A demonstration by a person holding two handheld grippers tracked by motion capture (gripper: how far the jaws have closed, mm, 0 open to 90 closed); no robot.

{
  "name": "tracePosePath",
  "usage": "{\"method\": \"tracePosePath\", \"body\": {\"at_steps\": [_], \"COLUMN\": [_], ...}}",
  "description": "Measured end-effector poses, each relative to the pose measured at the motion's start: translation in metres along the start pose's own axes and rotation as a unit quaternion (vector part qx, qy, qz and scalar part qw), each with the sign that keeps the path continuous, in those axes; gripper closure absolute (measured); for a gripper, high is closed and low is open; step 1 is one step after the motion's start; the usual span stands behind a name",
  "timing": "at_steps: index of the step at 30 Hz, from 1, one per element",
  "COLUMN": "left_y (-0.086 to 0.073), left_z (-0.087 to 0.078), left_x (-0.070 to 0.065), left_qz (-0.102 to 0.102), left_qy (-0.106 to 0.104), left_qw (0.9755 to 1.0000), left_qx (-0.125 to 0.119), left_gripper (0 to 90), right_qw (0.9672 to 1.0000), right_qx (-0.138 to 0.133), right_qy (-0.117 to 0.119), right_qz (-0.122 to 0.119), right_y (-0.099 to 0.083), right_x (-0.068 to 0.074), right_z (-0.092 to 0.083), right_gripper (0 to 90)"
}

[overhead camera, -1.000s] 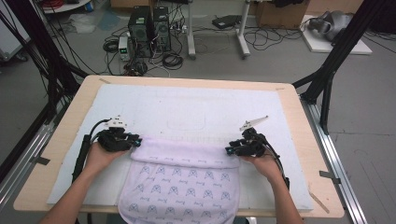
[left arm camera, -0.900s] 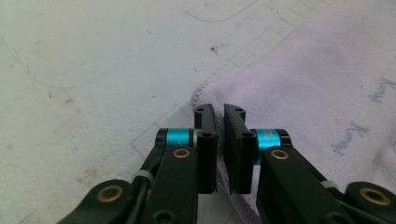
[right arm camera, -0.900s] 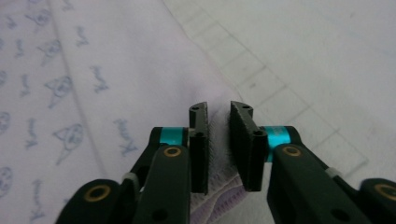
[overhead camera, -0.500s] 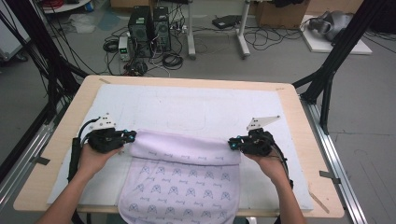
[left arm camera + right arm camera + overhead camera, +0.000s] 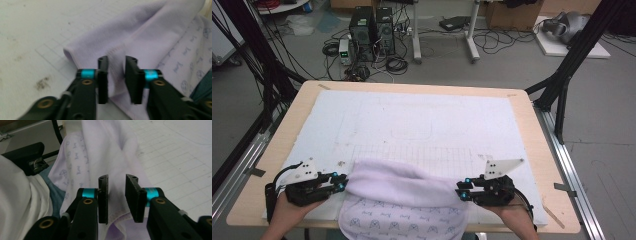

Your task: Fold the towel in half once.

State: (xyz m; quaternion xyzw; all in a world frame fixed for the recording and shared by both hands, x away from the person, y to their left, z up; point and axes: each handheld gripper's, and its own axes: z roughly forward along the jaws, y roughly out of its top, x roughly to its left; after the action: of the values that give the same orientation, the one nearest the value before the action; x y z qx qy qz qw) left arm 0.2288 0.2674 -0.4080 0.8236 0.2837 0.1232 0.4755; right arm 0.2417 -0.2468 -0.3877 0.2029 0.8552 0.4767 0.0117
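With the cloth (image 5: 404, 200) folded on the counter (image 5: 532, 107), both the left hand-held gripper (image 5: 117, 82) and right hand-held gripper (image 5: 117, 201) have just been opening, edges loose between parted jaws; next comes withdrawing clear.

Grey floor (image 5: 597, 125) beyond the table (image 5: 412, 87) — tangled cables (image 5: 397, 62); computer towers (image 5: 372, 27); black frame struts (image 5: 572, 65)

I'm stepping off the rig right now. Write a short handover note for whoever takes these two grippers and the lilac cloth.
Left gripper: jaws just opened, apart, cloth edge between them, not clamped.
Right gripper: same, at the opposite end of the fold.
Lilac cloth: at the table's near edge, on the white mat, far part folded back, plain side up, near end hanging off.
Done: one fold laid.
Left: likely back out, smooth, fold again.
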Motion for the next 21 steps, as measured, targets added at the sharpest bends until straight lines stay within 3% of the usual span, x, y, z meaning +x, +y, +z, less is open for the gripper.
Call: {"method": "tracePosePath", "body": {"at_steps": [2,5,6,7,10,14,16,18,21], "left_y": [-0.001,0.005,0.007,0.012,0.017,0.021,0.021,0.02,0.019], "left_z": [-0.003,0.0,0.003,0.011,0.024,0.045,0.055,0.061,0.069], "left_x": [0.002,0.007,0.01,0.015,0.023,0.033,0.036,0.038,0.042], "left_qz": [-0.002,-0.004,-0.001,-0.006,-0.009,-0.006,-0.004,-0.003,-0.002], "left_qy": [-0.003,0.005,0.01,0.011,0.014,0.034,0.03,0.032,0.037], "left_qw": [1.0,1.0,0.9999,0.9999,0.9998,0.9994,0.9991,0.9988,0.9979], "left_qx": [-0.003,-0.005,-0.006,-0.009,-0.009,0.011,0.029,0.037,0.053], "left_gripper": [66.2,61.6,61.6,61.9,65.3,65.4,66.8,68.2,67.5], "right_qw": [1.0,0.9994,0.9994,0.9984,0.9974,0.9958,0.9959,0.9933,0.9936], "right_qx": [0.001,0.011,0.011,0.031,0.049,0.069,0.07,0.087,0.09], "right_qy": [0.0,-0.027,-0.027,-0.046,-0.052,-0.059,-0.056,-0.076,-0.069], "right_qz": [0.001,0.016,0.016,0.013,0.014,0.01,0.011,-0.002,0.007], "right_y": [0.0,0.0,0.0,-0.001,-0.001,-0.001,-0.003,-0.007,-0.013], "right_x": [0.0,-0.015,-0.015,-0.022,-0.032,-0.036,-0.037,-0.04,-0.048], "right_z": [-0.002,0.0,0.0,0.007,0.018,0.027,0.028,0.027,0.025], "right_gripper": [67.2,63.9,63.9,63.4,63.1,62.2,62.0,62.6,62.8]}}
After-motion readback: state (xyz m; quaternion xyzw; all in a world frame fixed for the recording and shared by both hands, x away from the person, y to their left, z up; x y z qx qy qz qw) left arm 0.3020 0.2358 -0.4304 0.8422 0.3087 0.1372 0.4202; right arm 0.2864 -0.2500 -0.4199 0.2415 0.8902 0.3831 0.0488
